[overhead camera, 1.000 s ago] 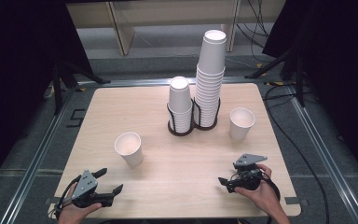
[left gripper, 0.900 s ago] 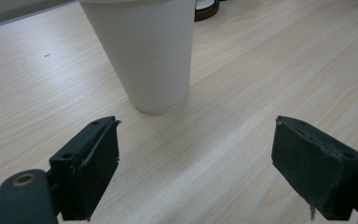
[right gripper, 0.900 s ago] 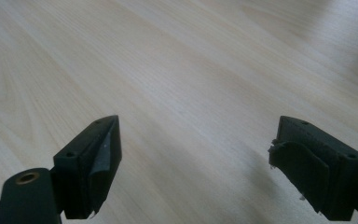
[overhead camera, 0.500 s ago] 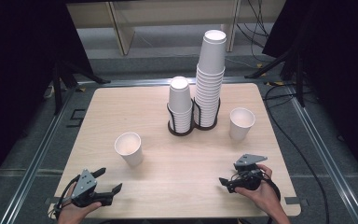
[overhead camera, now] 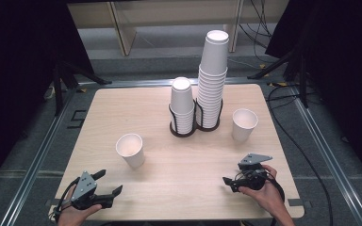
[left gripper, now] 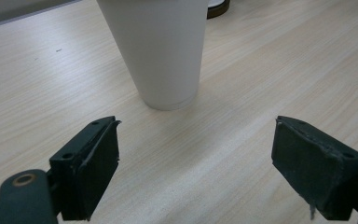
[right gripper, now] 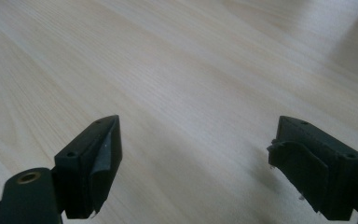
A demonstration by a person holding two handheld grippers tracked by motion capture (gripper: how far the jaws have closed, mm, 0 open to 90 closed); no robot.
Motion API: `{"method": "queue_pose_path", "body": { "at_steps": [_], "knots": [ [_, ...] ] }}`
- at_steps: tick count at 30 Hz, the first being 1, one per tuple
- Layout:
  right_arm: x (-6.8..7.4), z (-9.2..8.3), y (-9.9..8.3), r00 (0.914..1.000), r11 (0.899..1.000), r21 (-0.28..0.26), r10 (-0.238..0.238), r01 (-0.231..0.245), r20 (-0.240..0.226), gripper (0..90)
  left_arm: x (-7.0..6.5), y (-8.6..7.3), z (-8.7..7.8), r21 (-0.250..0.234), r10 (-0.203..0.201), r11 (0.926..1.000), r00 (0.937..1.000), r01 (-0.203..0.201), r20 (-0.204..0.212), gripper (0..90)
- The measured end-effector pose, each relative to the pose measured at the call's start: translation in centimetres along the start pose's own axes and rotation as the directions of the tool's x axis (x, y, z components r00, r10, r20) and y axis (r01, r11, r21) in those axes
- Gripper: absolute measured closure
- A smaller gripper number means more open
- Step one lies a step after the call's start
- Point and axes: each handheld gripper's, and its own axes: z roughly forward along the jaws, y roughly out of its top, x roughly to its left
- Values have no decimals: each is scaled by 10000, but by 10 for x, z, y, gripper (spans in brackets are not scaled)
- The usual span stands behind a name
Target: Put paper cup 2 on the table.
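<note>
- Comparing with a second ago, we find nothing shifted; stacking is not begun.
- We note left gripper and right gripper gaping, empty.
- We see the near cup untouched.

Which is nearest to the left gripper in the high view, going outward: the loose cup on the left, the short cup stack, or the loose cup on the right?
From the left gripper:
1. Left loose cup, just ahead of it.
2. Short cup stack, in its holder at mid-table.
3. Right loose cup, far right side.
</note>
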Motion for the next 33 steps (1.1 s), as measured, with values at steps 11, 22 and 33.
{"method": "queue_pose_path", "body": {
  "at_steps": [11,22,33],
  "knots": [
    [13,-9,-16,10000,9997,249,-36,38,-75,170,-3,-2,0,268,113,9996,9995,-121,287,147],
    [16,-14,-21,9998,9997,134,202,-202,-24,168,-2,-2,0,282,171,9994,9997,-176,180,148],
    [15,-12,-22,10000,10000,59,-60,60,-52,165,-2,-3,0,358,49,9993,9999,-54,119,147]
  ]
}}
